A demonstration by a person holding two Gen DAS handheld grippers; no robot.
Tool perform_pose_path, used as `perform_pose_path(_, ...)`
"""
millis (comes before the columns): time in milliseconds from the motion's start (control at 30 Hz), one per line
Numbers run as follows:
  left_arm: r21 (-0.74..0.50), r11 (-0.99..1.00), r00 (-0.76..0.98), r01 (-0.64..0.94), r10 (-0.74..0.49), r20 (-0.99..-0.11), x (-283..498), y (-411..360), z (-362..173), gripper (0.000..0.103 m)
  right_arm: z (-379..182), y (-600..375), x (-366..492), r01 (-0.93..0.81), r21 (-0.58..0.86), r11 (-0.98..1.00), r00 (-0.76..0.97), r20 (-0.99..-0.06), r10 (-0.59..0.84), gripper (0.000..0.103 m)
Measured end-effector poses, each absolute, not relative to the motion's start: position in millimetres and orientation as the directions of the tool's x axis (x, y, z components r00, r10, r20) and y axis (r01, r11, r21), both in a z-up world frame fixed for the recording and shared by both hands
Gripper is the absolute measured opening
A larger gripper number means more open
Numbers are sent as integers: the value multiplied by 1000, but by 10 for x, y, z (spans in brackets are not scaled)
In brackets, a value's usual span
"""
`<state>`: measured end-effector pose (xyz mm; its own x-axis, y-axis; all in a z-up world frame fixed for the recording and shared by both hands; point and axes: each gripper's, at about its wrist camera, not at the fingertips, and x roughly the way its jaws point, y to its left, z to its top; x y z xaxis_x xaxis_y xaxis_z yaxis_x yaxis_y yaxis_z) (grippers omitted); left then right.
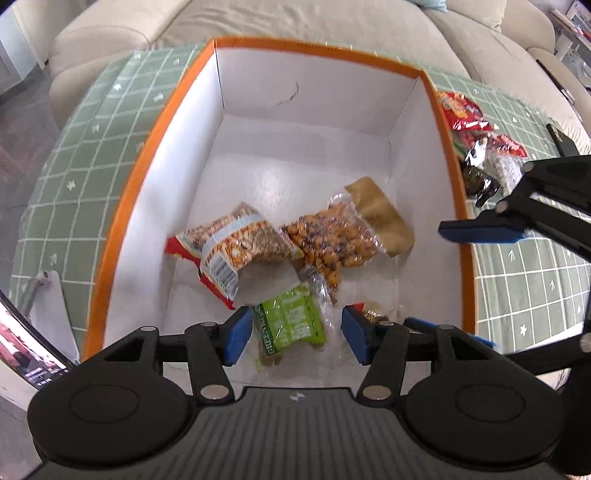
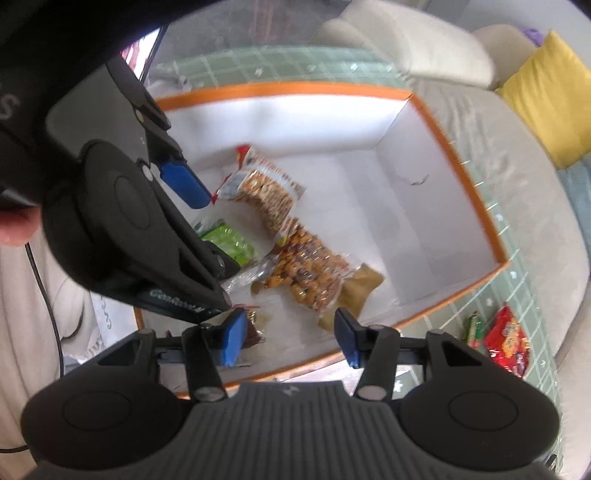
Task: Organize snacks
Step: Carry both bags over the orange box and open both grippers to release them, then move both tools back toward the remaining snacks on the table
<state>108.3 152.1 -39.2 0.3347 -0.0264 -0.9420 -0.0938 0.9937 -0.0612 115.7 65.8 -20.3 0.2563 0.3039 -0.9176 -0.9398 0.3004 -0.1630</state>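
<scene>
- The box (image 1: 110,236), orange-rimmed and white inside, stands on a green grid cloth (image 1: 74,177) over the table; a phone (image 1: 26,354) on a stand sits off the box's left near corner.
- Inside the box, by the left wall, lies a red-and-white peanut bag (image 1: 221,251), its long axis running from the left wall toward the near edge.
- The left gripper (image 1: 295,338) hangs over the near edge, pointing steeply down. Its jaws stand apart and press on nothing; a green pack (image 1: 291,325) lies below and between them, long axis pointing away from the near edge.
- Right of centre lies a clear bag of glazed nuts (image 1: 332,240) with a brown header toward the right wall.
- A small red-topped packet (image 2: 253,325) lies at the near right corner, partly hidden.
- The right gripper (image 2: 288,339) hovers over that near edge, jaws likewise parted and empty.
- What remains: snacks (image 1: 469,118) piled on the cloth outside the right wall, red bags and a dark foil one. They lie to the right of both jaws, and the right gripper looks nearer, so I judge it should fetch next.
- Beyond the far edge a beige sofa (image 1: 295,22) wraps the table; a yellow cushion (image 2: 546,103) sits at the right.
</scene>
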Motion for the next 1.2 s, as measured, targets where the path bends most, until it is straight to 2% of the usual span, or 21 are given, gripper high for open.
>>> perform_pose_path(67, -65, 993, 360, -94, -27, -932, 1069, 1495, -319, 69, -96, 563, 1138, -933, -168, 319, 278, -899, 339, 64)
perform_pose_path(400, -65, 997, 480, -42, -37, -876, 981, 1107, 26, 69, 249, -221, 1155, -834, -147, 532, 428, -780, 457, 64)
perform_pose_path(633, -31, 997, 557, 74, -67, -828, 886, 594, 169, 69, 151, -915, 1168, -671, -66, 738, 544, -720, 430, 65)
perform_pose_path(733, -21, 992, 574, 123, -88, -814, 859, 352, 167, 69, 83, -1185, 1100, -596, -48, 801, 606, -682, 410, 72)
perform_pose_path(867, -17, 986, 565, 166, -109, -818, 833, 65, 78, 69, -10, -1499, 965, -515, 2, 857, 662, -634, 400, 75)
perform_pose_path(1067, -62, 983, 547, 172, -147, -824, 791, -203, -127, 69, -208, -1830, 825, -396, 1, 918, 740, -592, 320, 76)
perform_pose_path(1200, -69, 991, 569, 116, -123, -813, 738, -316, -331, 71, -410, -1961, 799, -313, 34, 949, 761, -589, 272, 84)
